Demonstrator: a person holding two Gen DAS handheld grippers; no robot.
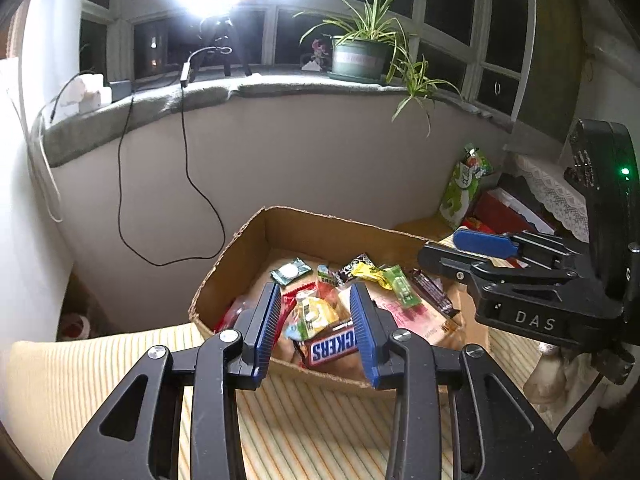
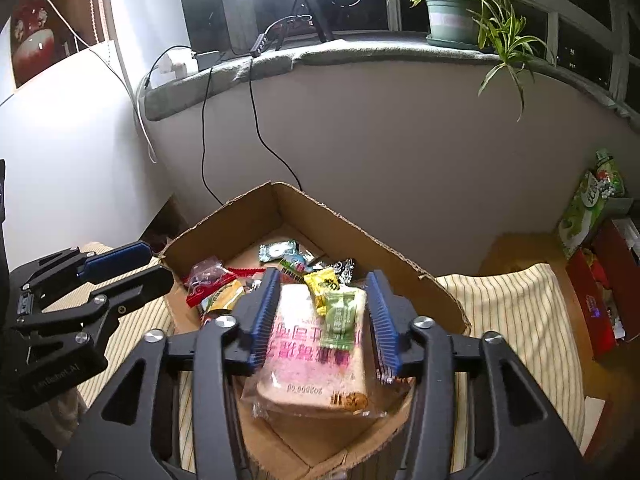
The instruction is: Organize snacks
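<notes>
Open cardboard box (image 1: 320,232) sat on a striped yellow cloth (image 1: 100,368) covering the bench, loose snacks piled inside. Near edge of the pile: Snickers bar (image 1: 334,349), label facing up, lying across other packets. Just behind it a yellow-and-white snack bag (image 1: 314,316). Right side of the box: large wrapped bread slice (image 2: 316,348) with pink print, a green candy wrapper (image 2: 340,322) lying on it and a yellow candy (image 2: 322,282) touching the bread's far edge. Far end held a green-white round-print packet (image 1: 291,271); a red packet (image 2: 210,286) lay at the left side.

Left tongs (image 1: 316,320) hovered over the near left of the box, blue pads spread wide, Snickers bar and yellow bag seen between them, nothing gripped. Right tongs (image 2: 324,316) hovered over the bread slice, pads wide on either side of it; contact with the bread could not be told, no clamping visible. Each tool showed at the edge of the other's view.

Beyond the box: grey curved wall, black cables (image 1: 184,168) hanging down it from the windowsill (image 1: 280,86). On the sill a potted spider plant (image 1: 362,54), a small tripod (image 1: 224,46) and a very bright lamp. Far right: green snack bag (image 1: 464,188) standing beside red boxes (image 2: 600,300).
</notes>
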